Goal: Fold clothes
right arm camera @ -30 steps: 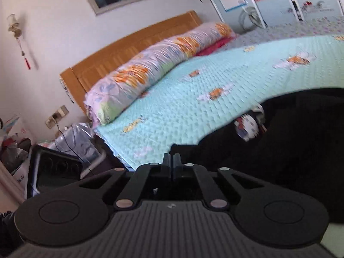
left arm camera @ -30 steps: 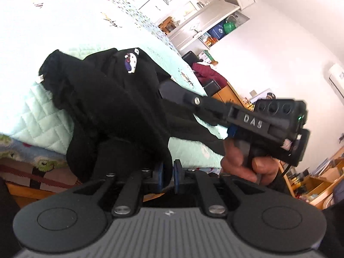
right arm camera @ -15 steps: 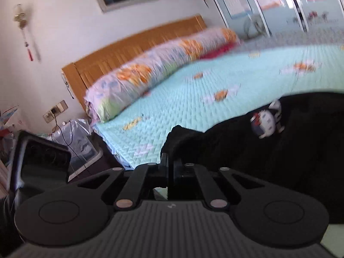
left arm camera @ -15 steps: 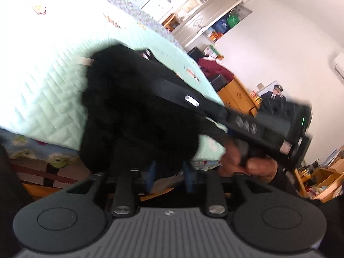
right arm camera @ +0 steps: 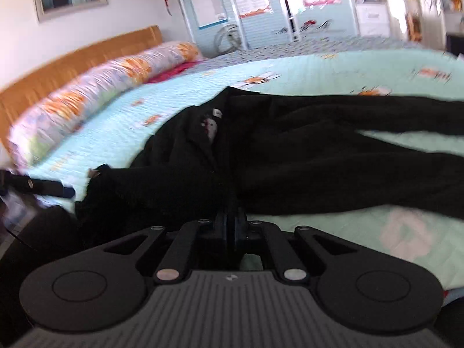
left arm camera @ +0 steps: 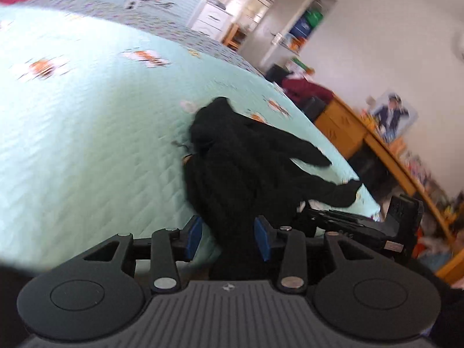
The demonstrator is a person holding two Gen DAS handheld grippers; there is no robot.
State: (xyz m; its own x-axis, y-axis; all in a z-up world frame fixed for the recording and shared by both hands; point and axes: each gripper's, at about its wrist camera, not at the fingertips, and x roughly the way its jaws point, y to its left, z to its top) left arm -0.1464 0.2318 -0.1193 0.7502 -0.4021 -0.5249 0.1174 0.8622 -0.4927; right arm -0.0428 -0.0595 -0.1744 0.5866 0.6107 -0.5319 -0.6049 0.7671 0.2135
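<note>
Where the mint quilted bedspread (right arm camera: pixel 333 72) nears the bed's close edge, the black garment (right arm camera: pixel 319 156) lies in a rumpled heap, one long dark part stretching off to the right across the cover and a small white label (right arm camera: pixel 217 113) showing in a fold near its middle. Seen from the left wrist, the same black garment (left arm camera: pixel 246 162) rises in a bunched ridge with two dark flaps trailing to the right. The left hand-held gripper (left arm camera: pixel 229 236) has its blue pads (left arm camera: pixel 193 235) spread and its jaws are opening; black cloth sits between them, and the left pad stands clear of it. The right hand-held gripper (right arm camera: pixel 232 223) has its jaws pressed together on a fold of the garment's near edge. Beyond the cloth lie a long flowered bolster (right arm camera: pixel 95 95) and a wooden headboard (right arm camera: pixel 72 63).
</note>
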